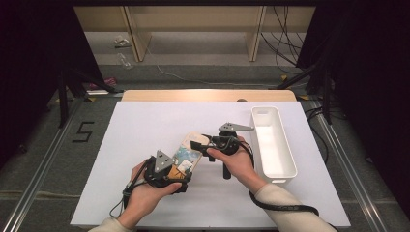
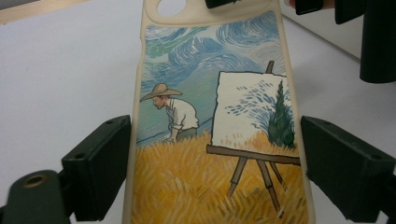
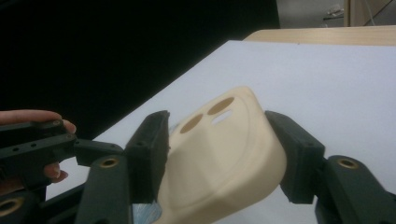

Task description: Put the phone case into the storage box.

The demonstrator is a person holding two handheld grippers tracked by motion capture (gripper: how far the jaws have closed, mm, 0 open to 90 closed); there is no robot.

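A soft cream phone case with a painted print of a man in a straw hat beside an easel is held just above the white table. My left gripper is shut on the case's lower half, one jaw against each long edge. My right gripper comes in from the right, shut on the camera end. In the right gripper view the plain cream end with its lens holes bulges between that gripper's pads. A hand holds each gripper.
A long white bin, nothing in it, stands to the right of my right hand. The white table sheet spreads to the left and behind. A wooden strip runs along the far edge. Cables trail from both grippers.
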